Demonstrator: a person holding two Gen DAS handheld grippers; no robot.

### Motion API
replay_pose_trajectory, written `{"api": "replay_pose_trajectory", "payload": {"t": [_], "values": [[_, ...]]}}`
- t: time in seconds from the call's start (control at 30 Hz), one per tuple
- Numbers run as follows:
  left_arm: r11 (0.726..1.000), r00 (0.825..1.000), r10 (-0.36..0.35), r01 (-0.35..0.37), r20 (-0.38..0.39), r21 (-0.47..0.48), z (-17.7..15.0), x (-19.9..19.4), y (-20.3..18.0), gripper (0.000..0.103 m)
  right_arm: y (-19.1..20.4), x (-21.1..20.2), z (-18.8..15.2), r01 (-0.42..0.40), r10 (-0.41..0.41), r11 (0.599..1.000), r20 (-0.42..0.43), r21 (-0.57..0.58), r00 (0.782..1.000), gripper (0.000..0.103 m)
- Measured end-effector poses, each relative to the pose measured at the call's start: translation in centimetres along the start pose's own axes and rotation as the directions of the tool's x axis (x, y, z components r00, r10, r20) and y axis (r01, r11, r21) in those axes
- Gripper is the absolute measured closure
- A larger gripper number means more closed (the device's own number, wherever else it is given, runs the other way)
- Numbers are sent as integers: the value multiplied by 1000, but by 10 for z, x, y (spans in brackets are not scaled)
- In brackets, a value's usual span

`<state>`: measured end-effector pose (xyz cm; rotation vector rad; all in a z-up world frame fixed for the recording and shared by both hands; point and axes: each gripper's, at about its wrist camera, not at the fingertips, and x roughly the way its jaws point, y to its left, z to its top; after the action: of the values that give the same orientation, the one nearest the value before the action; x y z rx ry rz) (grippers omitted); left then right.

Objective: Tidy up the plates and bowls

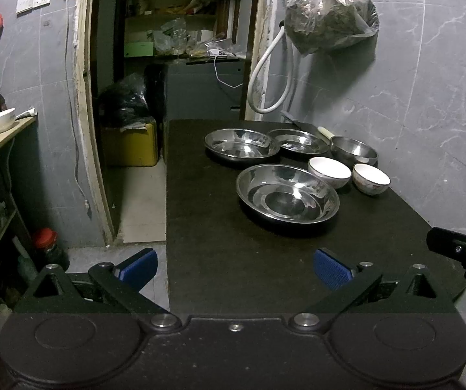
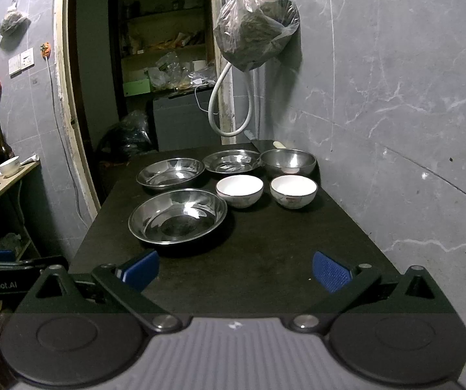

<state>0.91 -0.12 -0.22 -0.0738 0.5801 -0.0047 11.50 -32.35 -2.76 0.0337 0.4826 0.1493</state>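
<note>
Steel and white ceramic dishes sit grouped on the far half of a dark table (image 2: 265, 260). Nearest plate (image 2: 177, 216), a wide steel one, lies alone in front; behind it a second steel plate (image 2: 170, 173), with a third steel plate (image 2: 232, 161) just beside that on the right. Steel bowl (image 2: 288, 161) stands at the back right, close to the wall. Two white bowls, upright: left white bowl (image 2: 240, 190) just beside the nearest plate's rim, right white bowl (image 2: 293, 191) apart from it, in front of the steel bowl.

Left gripper (image 1: 234, 268) hovers over the table's near left edge, blue pads spread wide, nothing between them. Right gripper (image 2: 235, 269) hovers over the near end, likewise spread and holding nothing. Both well short of the dishes.

Clear bag (image 2: 256, 22) of dark stuff hangs on the grey tiled wall above the table's far end; a white hose (image 2: 220, 104) loops below it. Side shelf at left carries a white cup (image 2: 9, 166) and bottles.
</note>
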Motion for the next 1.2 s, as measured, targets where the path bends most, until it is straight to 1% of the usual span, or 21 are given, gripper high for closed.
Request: {"api": "replay_pose_trajectory", "payload": {"t": [0.67,1.2], "values": [[1000,1000,1,-1,-14,-6,-2,9,3,1,0,2,-1,5,-5,1000,-5,1,1000,0],[1000,998,6,-6,-55,-2,1,26,-3,1,-10,24,0,5,-4,1000,-43,10,999,0]]}}
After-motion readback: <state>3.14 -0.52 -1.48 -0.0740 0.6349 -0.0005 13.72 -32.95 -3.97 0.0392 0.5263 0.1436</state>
